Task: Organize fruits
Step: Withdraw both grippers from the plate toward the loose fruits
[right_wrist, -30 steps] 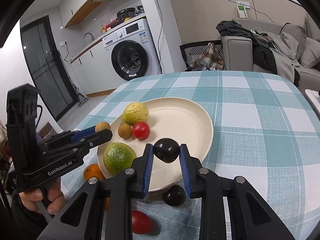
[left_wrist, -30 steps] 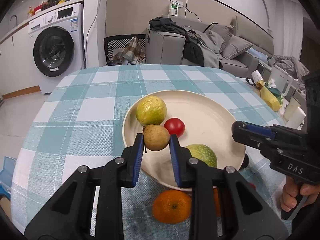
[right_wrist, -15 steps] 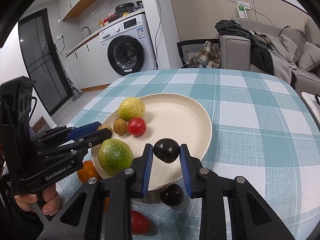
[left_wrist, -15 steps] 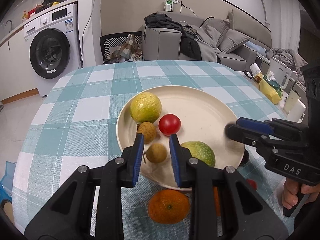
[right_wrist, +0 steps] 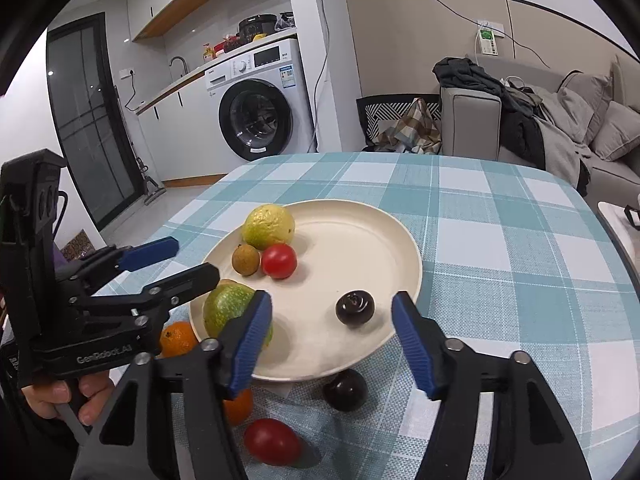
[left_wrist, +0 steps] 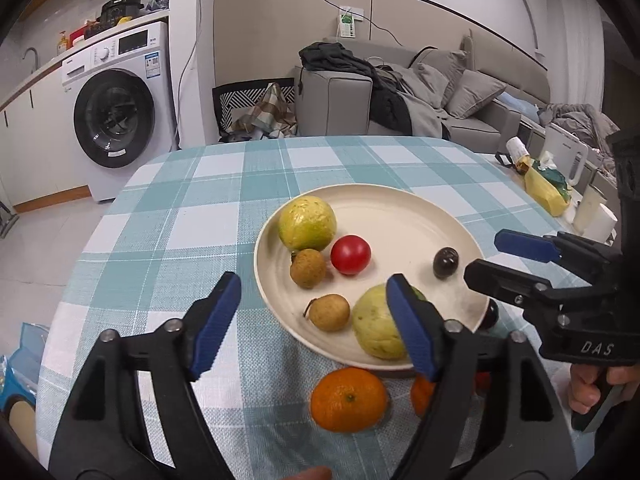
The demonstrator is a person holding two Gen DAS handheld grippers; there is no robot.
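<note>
Fruits: six lie on the cream plate (left_wrist: 400, 208); more wait on the checked tablecloth (left_wrist: 168, 216) by its near rim.
Left gripper (left_wrist: 316, 322): jaws have just been opening; now released, nothing between the pads; the small brown fruit (left_wrist: 329, 312) lies free on the plate ahead of them.
Brown fruit (second) (left_wrist: 307, 268): touching or just beside the yellow-green fruit (left_wrist: 307, 222); thin dry shell, light, likely to roll; best pinched across the middle, gently.
Red tomato (left_wrist: 351, 254): smooth, probably slippery, bruises under hard squeeze.
Green fruit (left_wrist: 376, 328): near rim, large, firm-looking; would need a wide spread across its widest part.
Orange (left_wrist: 349, 404): off the plate, on the cloth; soft rind gives decent grip; judged the next easy pick for the left.
Dark plum (plated) (right_wrist: 355, 308): lies loose between the right pads, not touched.
Right gripper (right_wrist: 332, 336): jaws have just been opening; now released, empty.
Dark plum (loose) (right_wrist: 345, 390): on the cloth under the plate's rim; glossy, round, prone to slip.
Loose tomato (right_wrist: 272, 442): on the cloth, nearest the camera.
</note>
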